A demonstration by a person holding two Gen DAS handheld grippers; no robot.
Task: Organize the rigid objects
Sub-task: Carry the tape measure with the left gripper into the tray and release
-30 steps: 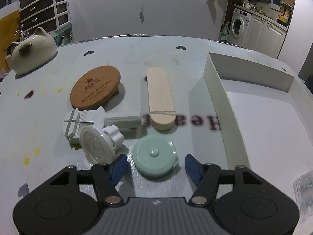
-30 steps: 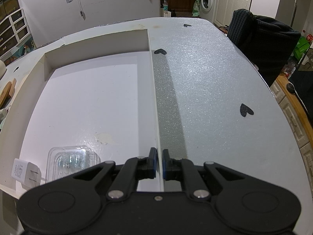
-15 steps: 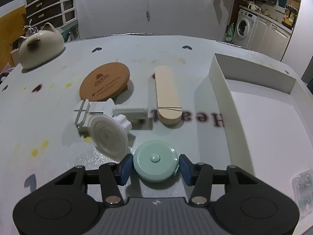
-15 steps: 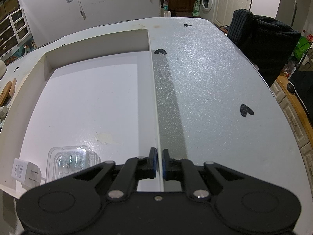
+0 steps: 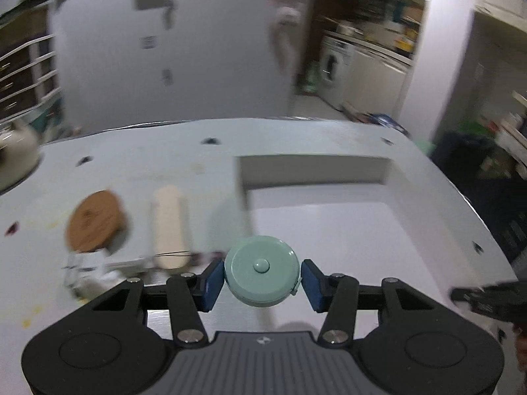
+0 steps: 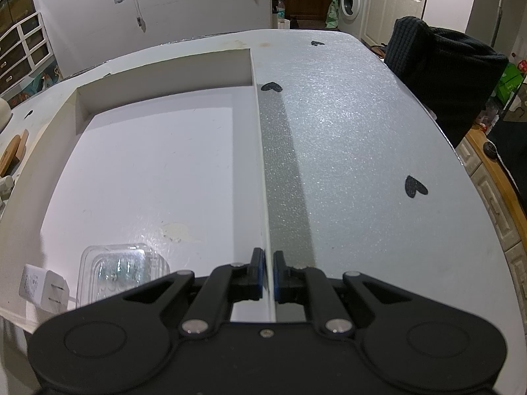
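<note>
1. The left tongs [image 5: 262, 279] clamp the mint-green tape measure [image 5: 262, 270], held clear of the counter [image 5: 138, 164] at the near-left edge of the white box [image 5: 313, 171].
2. The right tongs [image 6: 268, 273] pinch the box's right wall [image 6: 260, 151], steadying it.
3. Carry step; next, judged, lower and release inside, beside the clear case [image 6: 118, 270] and charger [image 6: 41, 288].
4. Beyond, the cork coaster [image 5: 95, 222] and wooden paddle [image 5: 169, 227] wait.

One tape measure [image 5: 262, 270], one tray [image 6: 164, 75]
</note>
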